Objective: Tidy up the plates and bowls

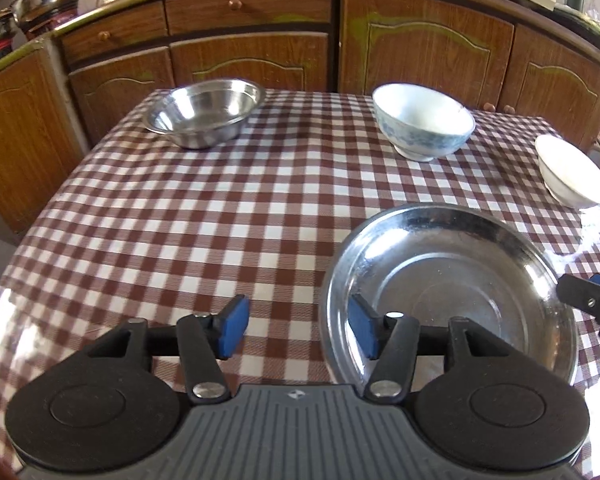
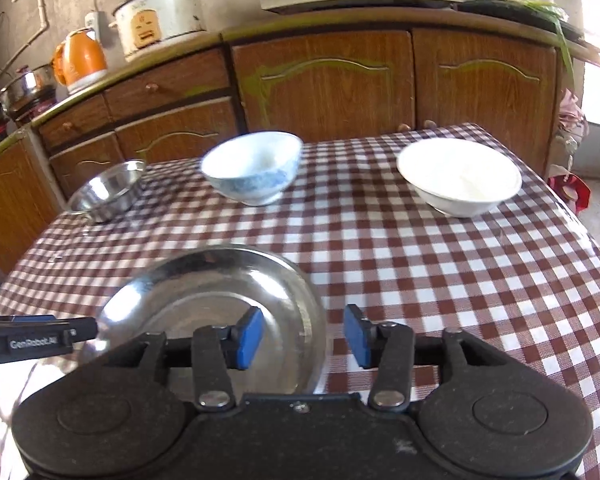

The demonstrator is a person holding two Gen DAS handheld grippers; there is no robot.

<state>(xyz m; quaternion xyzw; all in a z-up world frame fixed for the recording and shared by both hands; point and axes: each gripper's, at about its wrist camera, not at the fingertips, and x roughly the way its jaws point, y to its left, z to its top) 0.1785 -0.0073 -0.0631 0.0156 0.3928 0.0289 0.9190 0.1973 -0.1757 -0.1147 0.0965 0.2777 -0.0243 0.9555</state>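
I see the wide, shallow stainless-steel plate (image 1: 452, 292) lying flat on the bench's red-and-white checked cloth (image 1: 204, 216), near me. My left hand-held gripper (image 1: 300, 330) is released, its jaws straddling the plate's left rim without pressing; my right hand-held gripper (image 2: 304, 336) is likewise released over the right rim. Beyond stand a small steel bowl (image 1: 206, 114), a blue-patterned white porcelain bowl (image 1: 422, 120) and a plain white bowl (image 1: 572, 172), well apart, before brown wooden cabinets (image 1: 424, 44).

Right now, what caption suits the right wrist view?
Open right tool above a steel plate on a checked tablecloth, bowls beyond.
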